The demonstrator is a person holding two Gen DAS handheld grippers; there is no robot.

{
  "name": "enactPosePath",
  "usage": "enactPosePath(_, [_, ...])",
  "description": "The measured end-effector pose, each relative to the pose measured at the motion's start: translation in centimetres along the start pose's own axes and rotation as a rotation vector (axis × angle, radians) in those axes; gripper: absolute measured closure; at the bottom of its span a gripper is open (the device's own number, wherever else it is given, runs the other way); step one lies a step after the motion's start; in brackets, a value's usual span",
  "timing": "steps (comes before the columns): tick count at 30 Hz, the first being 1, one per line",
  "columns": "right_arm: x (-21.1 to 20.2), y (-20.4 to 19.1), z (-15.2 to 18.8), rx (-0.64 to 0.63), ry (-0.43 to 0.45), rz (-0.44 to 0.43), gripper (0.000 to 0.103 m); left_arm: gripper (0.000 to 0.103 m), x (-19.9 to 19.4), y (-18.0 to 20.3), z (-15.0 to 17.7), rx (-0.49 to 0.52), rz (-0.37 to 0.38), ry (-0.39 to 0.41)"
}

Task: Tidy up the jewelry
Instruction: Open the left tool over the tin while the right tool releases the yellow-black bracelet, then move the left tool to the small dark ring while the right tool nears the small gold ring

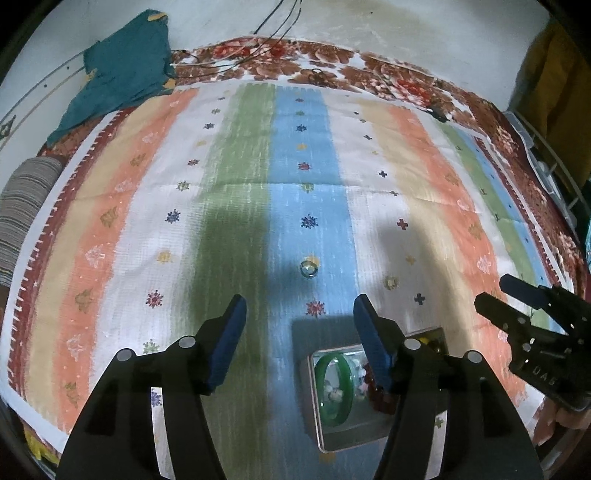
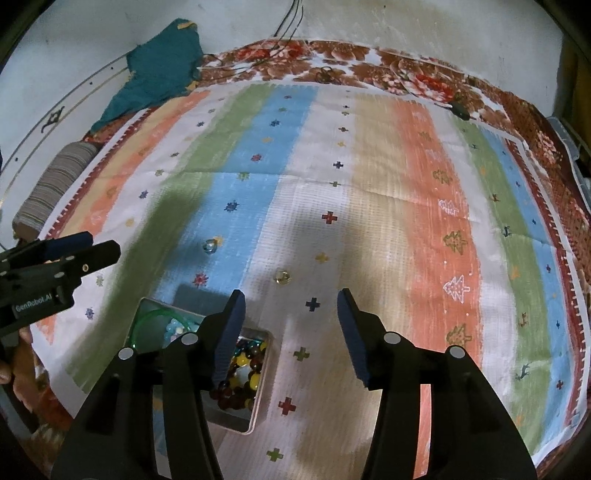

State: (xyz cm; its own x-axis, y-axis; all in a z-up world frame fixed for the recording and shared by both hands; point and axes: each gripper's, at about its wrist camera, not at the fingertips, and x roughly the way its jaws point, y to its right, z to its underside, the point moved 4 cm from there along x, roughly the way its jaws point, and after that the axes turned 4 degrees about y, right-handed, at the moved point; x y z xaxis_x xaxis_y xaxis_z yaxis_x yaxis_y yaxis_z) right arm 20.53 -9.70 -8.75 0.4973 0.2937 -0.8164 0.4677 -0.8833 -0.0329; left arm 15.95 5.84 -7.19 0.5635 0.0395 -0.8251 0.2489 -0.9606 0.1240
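A metal tin (image 1: 334,437) (image 2: 255,417) lies on the striped cloth, holding a green bangle (image 1: 328,391) (image 2: 147,319) and coloured bead strings (image 2: 242,369). A green ring (image 1: 308,269) (image 2: 209,246) lies on the blue stripe beyond the tin. A gold ring (image 2: 282,276) (image 1: 390,283) lies on the white stripe. My left gripper (image 1: 299,314) is open and empty above the tin, short of the green ring. My right gripper (image 2: 291,306) is open and empty, just short of the gold ring. It also shows at the right of the left wrist view (image 1: 495,291).
The striped cloth (image 1: 236,177) covers a floral bedspread (image 1: 399,77). A teal garment (image 1: 122,70) lies at the far left, a striped bolster (image 1: 22,210) at the left edge. Cables (image 1: 273,26) hang by the wall. A small dark object (image 2: 461,109) lies at the far right.
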Motion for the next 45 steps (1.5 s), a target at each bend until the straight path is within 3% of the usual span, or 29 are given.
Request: enactPosePath(45, [11.3, -0.5, -1.0, -0.041, -0.231, -0.038, 0.051, 0.045, 12.0, 0.8, -2.4, 0.064, -0.008, -0.218])
